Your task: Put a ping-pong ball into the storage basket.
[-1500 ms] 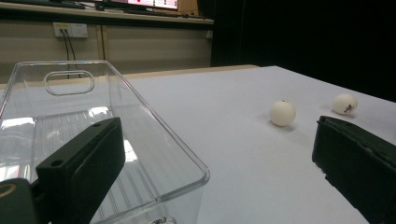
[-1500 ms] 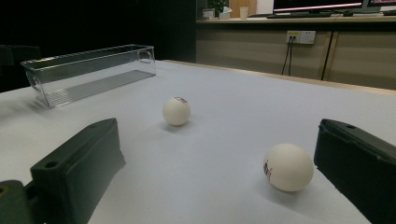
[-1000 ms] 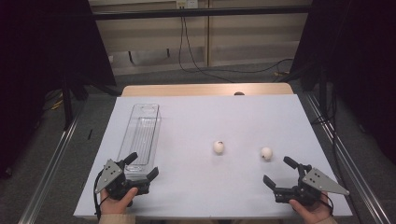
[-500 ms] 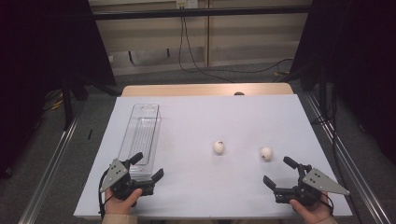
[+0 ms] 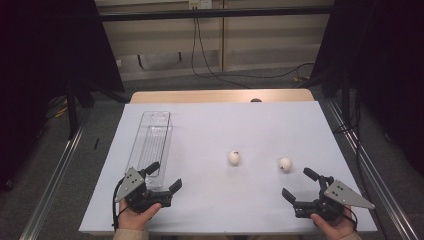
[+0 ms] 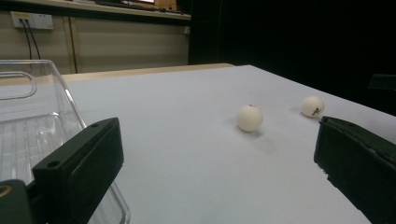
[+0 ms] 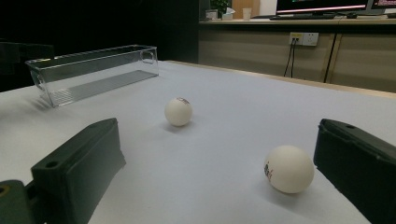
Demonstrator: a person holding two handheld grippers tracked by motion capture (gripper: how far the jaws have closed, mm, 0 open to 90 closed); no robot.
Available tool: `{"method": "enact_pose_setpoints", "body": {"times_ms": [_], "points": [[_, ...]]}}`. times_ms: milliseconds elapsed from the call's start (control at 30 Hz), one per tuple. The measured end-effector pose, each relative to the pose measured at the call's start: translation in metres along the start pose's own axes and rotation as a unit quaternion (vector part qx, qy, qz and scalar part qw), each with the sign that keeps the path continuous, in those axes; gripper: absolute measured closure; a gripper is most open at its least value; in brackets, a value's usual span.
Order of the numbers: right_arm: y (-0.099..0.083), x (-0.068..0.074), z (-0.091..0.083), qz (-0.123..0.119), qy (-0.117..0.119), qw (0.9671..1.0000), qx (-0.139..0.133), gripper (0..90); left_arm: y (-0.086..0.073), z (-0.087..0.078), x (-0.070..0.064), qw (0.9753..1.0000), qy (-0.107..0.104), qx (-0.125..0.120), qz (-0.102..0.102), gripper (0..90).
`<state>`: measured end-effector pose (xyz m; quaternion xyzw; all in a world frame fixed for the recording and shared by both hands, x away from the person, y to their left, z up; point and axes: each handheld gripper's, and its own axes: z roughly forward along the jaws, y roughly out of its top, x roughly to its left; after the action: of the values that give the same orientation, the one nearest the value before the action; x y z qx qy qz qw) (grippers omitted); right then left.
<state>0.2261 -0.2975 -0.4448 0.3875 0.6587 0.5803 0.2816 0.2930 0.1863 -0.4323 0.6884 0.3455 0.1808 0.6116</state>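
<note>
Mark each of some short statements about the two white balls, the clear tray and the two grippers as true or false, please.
1. Both white balls lie inside the clear tray. False: the left ball and the right ball lie on the white table, apart from the tray.
2. The right gripper is open and holds nothing. True.
3. The two balls touch each other. False: bare table shows between them.
4. The left gripper is open, near the tray's near end. True.
5. The right ball carries a dark mark. True.
</note>
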Motion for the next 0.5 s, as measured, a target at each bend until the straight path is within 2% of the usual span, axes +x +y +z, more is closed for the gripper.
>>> {"method": "enact_pose_setpoints", "body": {"times_ms": [500], "points": [[0.0,0.0,0.0,-0.005,0.001,1.0,0.001,0.8,0.002,0.013,-0.009,0.9997,-0.019,0.011,0.01,1.5]]}}
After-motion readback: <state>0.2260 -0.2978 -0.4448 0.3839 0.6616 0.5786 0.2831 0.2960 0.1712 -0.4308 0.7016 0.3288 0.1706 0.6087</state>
